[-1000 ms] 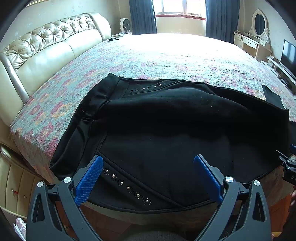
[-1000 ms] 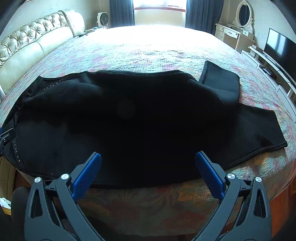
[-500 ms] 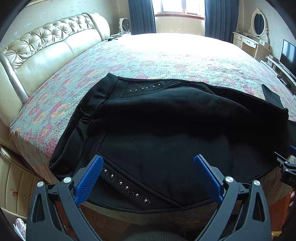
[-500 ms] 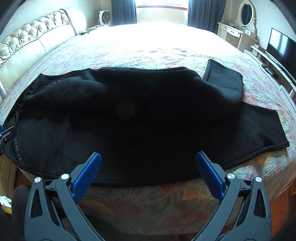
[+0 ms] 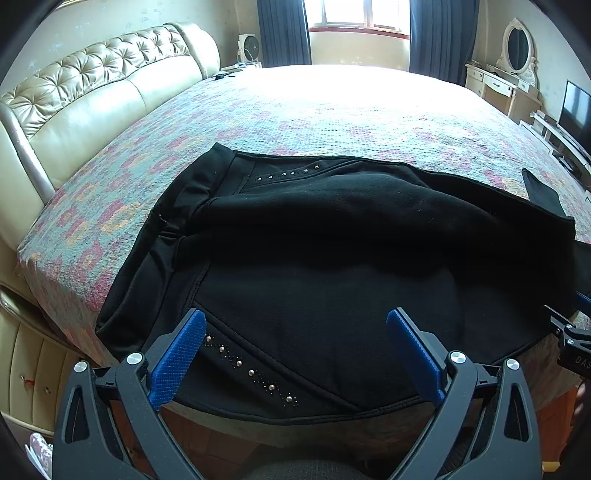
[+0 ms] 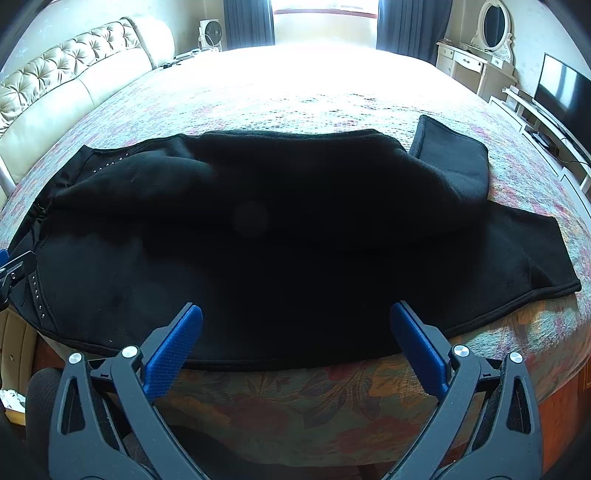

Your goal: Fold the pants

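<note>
Black pants [image 5: 332, 258] with small metal studs lie across the near edge of the bed, waistband to the left, legs to the right. In the right wrist view the pants [image 6: 277, 229] show one leg end folded up at the far right and the other lying flat toward the bed edge. My left gripper [image 5: 295, 350] is open and empty, just above the studded hip near the hem edge. My right gripper [image 6: 295, 343] is open and empty, over the near edge of the legs. Neither touches the cloth.
The bed [image 5: 332, 107] has a floral quilted cover and a tufted cream headboard [image 5: 92, 96] on the left. A dresser with an oval mirror [image 6: 491, 33] and a TV [image 6: 561, 96] stand at the right. A fan [image 5: 249, 48] stands by the window.
Both grippers have drifted slightly; the views shift a little toward the pants. The pants lie as before and both grippers stay open.
</note>
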The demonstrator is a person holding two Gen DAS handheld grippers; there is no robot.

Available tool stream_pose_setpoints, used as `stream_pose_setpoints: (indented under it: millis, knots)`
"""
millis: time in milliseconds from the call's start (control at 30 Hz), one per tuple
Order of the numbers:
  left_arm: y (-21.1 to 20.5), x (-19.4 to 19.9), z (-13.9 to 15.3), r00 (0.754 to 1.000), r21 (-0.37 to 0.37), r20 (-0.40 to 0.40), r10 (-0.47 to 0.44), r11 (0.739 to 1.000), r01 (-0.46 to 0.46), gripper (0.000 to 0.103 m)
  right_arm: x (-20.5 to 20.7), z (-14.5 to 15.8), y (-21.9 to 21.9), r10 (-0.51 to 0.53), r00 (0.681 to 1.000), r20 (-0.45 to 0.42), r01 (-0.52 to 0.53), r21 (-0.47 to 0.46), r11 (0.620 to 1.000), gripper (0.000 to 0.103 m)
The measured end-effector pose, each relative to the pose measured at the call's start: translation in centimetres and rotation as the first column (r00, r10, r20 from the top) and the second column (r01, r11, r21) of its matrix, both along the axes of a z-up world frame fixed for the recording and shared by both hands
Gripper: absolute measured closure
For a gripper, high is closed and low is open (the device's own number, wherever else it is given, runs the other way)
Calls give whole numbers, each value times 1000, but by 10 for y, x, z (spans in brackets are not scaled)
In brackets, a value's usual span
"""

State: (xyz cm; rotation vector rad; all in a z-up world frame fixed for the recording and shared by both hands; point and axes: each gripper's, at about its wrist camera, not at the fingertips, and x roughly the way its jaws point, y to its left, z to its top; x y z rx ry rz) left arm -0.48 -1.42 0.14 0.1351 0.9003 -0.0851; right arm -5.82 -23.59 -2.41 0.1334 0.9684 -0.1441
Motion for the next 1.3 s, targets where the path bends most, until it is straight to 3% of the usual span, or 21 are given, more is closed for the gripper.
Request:
stream_pose_setpoints:
  millis: [800,1000,1067,1200,1300]
  knots:
    - [-1,1,0,1000,-7,-17,-17,1000,17,5,1,-2,4,23,1000,-10,-23,19,1000,2]
    - [13,13,13,992,-125,-86,-96,988,85,5,1,6,7,69,998,-8,-68,41,997,2]
    - [27,25,23,988,-200,-108,-107,976,84,6,2,14,10,105,994,8,-105,32,994,2]
    - [67,71,44,981,-345,-152,-121,936,62,6,10,34,16,205,978,49,-206,28,978,2]
    - [94,122,49,983,-339,-162,-86,941,27,6,25,48,16,251,964,84,-254,34,967,2]
